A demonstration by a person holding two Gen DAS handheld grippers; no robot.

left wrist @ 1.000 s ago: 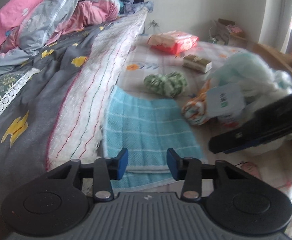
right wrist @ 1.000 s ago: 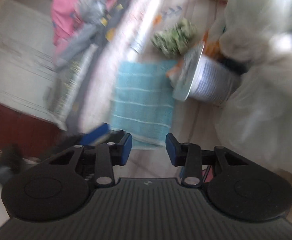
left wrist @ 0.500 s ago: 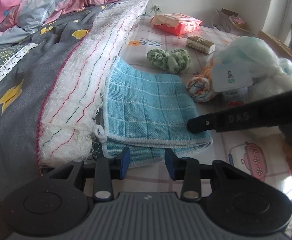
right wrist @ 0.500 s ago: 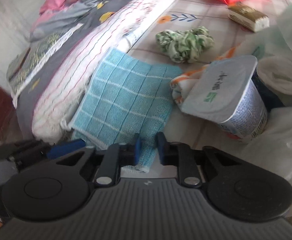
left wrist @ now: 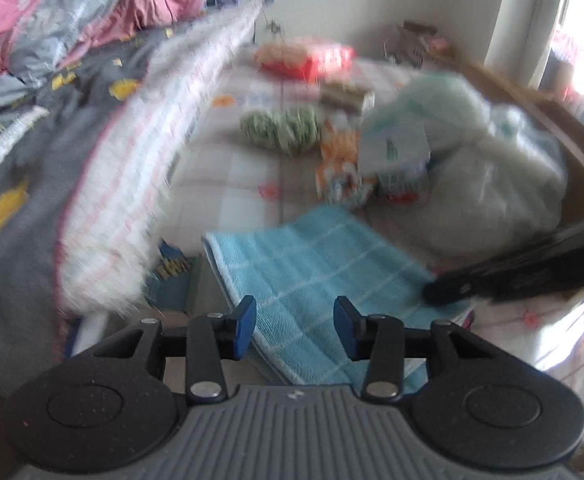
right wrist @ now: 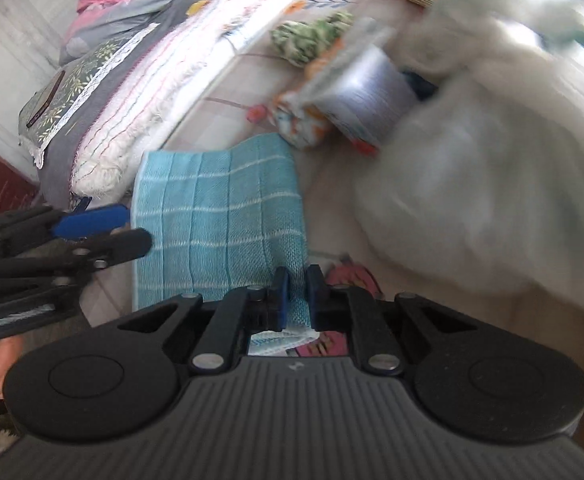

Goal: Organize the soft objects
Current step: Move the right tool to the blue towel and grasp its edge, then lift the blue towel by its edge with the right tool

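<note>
- Blue checked towel (right wrist: 220,216) is lying mid-frame on the bed (right wrist: 228,76); right gripper (right wrist: 296,294) fingers are pinching its near corner.
- Left gripper (left wrist: 293,326) fingers are spreading, gripping nothing; it should be taking the opposite corner, keeping the cloth taut.

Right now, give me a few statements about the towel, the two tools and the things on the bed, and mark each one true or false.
1. The right tool is shut on the blue checked woven towel. True.
2. The left tool grips the towel too. False: its jaws are opening, pads clear of the cloth.
3. The green and white crumpled cloth lies beyond the towel. True.
4. The white foil-lidded plastic cup stands upright. False: it lies tipped on its side.
</note>
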